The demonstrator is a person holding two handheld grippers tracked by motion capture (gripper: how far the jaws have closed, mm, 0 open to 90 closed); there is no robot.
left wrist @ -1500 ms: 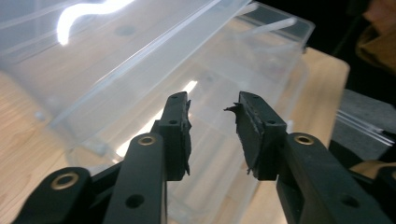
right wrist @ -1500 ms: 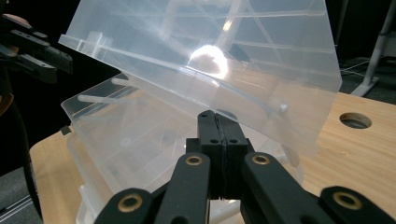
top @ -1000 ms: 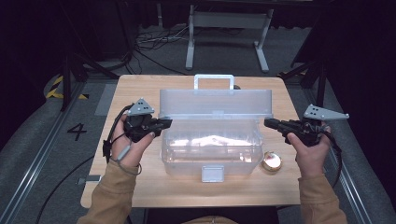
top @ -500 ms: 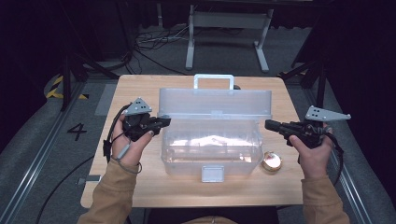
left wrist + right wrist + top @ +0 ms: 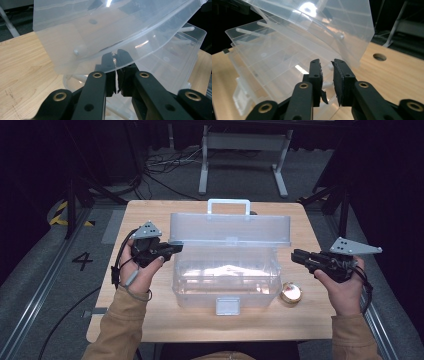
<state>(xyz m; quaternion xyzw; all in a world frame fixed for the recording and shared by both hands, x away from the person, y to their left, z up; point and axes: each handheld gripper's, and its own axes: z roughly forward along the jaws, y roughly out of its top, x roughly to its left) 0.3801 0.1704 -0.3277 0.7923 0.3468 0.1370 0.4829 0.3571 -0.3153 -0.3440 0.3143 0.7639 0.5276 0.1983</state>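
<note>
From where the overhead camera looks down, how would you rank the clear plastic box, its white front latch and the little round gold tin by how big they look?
1. clear plastic box, by far the largest.
2. and 3. white front latch and round gold tin look about alike in size, so I would not rank them.

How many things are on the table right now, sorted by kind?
Clear plastic boxes with a hinged lid: 1, the box, with the left gripper shut on the edge of its raised lid.
Small round gold-coloured tins: 1, the tin, beside the box's right front corner.
Total: 2 things on the wooden table.
</note>
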